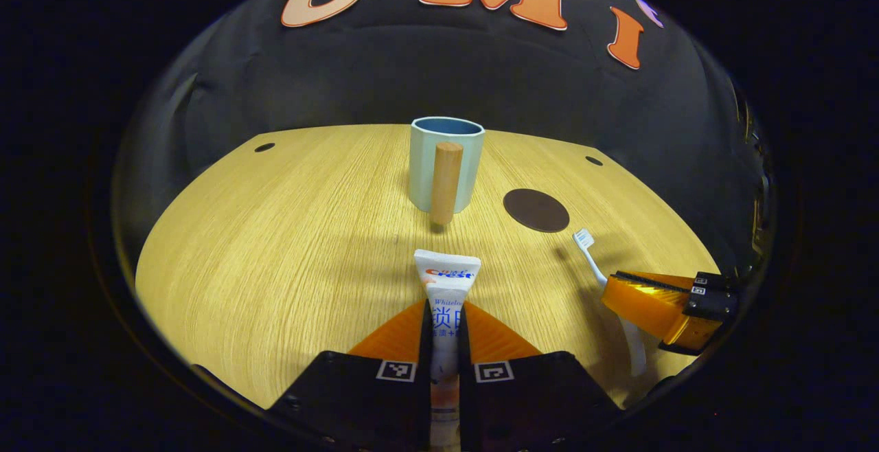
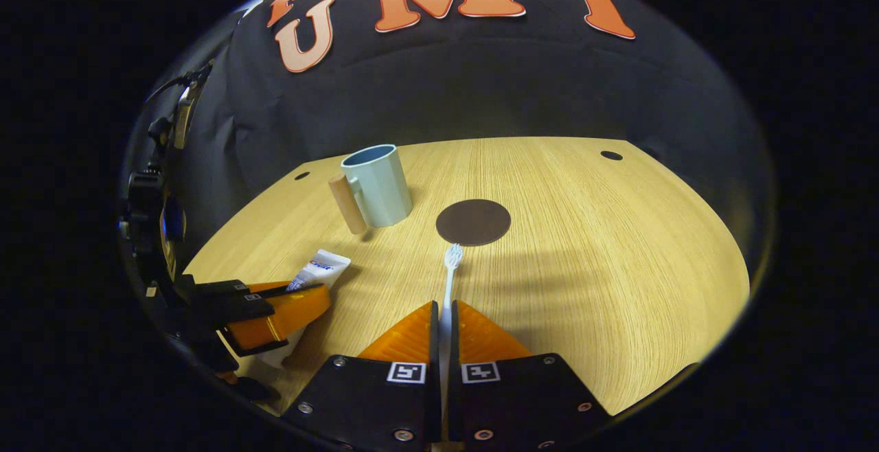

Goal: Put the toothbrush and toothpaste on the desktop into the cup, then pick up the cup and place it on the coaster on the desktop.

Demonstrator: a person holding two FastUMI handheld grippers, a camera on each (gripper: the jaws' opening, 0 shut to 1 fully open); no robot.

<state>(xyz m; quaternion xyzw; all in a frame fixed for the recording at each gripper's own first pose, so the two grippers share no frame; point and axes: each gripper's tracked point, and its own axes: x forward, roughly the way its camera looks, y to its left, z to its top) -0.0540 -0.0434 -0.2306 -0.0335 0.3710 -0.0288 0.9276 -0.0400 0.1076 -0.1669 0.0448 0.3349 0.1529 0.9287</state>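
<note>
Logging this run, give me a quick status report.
Left gripper shut on toothpaste. Right gripper shut on toothbrush. Cup upright, coaster bare beside it.

The left gripper point(image 1: 445, 321) is clamped with both fingers pressing a white toothpaste tube point(image 1: 446, 280); the right gripper point(image 2: 445, 321) pinches a slim white toothbrush point(image 2: 450, 280)

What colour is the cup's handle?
Light wood tan, on the pale blue cup; handle shows best in the left gripper view.
</note>
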